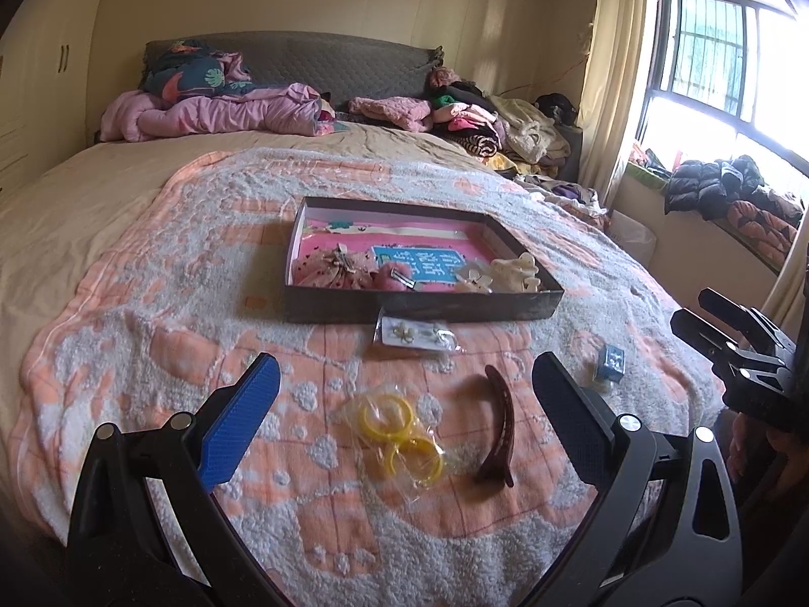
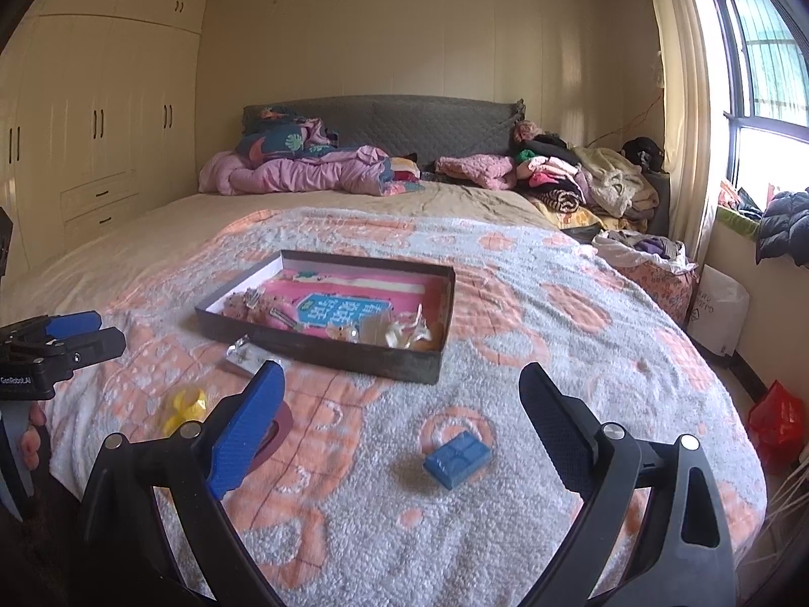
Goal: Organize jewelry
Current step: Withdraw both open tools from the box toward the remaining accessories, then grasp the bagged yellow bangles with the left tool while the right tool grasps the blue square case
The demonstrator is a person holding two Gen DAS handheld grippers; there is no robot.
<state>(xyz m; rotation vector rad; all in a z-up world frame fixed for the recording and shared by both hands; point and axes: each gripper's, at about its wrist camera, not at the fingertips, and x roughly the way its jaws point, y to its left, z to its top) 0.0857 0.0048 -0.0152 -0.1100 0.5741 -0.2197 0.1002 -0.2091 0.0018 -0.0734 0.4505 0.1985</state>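
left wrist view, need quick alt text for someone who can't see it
An open left hand-held gripper hovers over a patterned bedspread, above a bag of yellow rings and a dark brown hair clip. Beyond lie a small earring packet and a shallow box holding hair accessories.

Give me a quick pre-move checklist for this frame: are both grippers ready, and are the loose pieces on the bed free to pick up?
1. Left gripper open, empty: ok.
2. Right gripper open, empty: ok.
3. Yellow rings bag lies between the left fingers, unobstructed: ok.
4. Brown hair clip beside the bag, apart from it: ok.
5. Blue box ahead of the right gripper, free: ok.
6. Tray has bare floor for more: ok.
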